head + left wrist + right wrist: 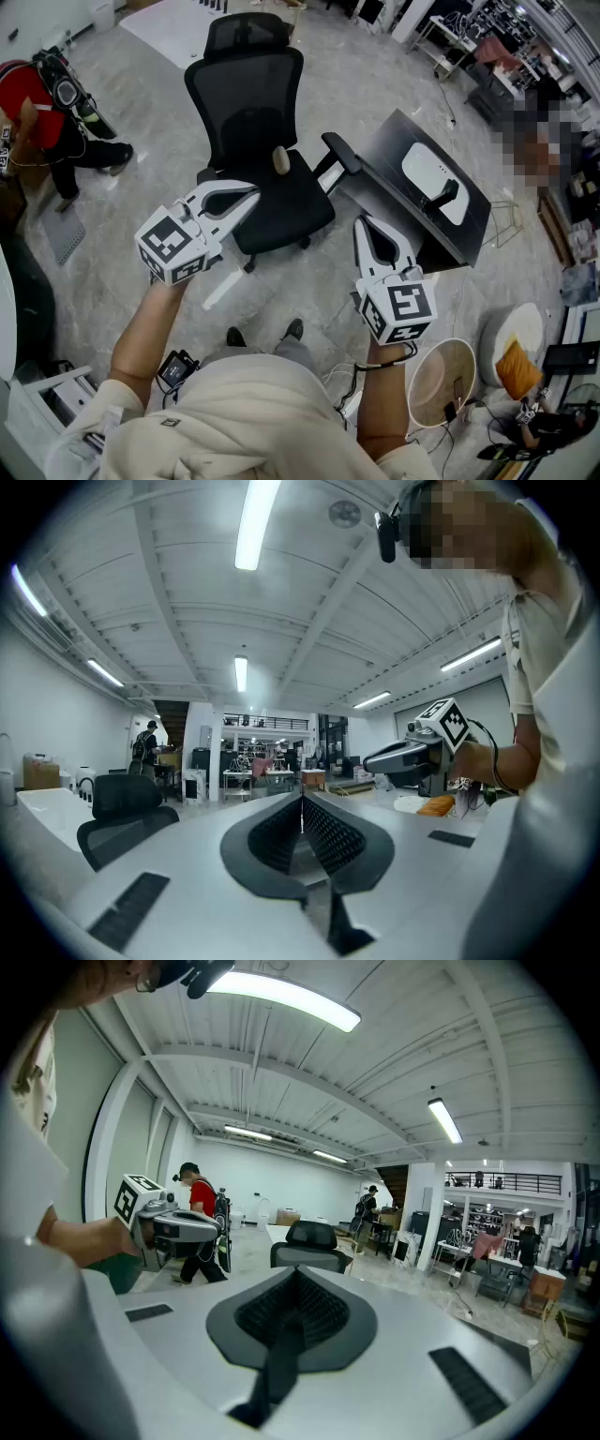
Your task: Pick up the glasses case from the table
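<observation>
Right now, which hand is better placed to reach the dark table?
Right, probably: the right tool is beside the dark table, while the left tool hovers over the office chair, farther away.

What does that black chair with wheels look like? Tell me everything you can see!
The black mesh-backed office chair has a headrest, a padded seat, armrests and a wheeled base. It stands upright on the grey stone-like floor beside the dark table, one armrest near its edge. Nobody sits in it. A small pale thing I cannot identify shows at the back of the seat.
</observation>
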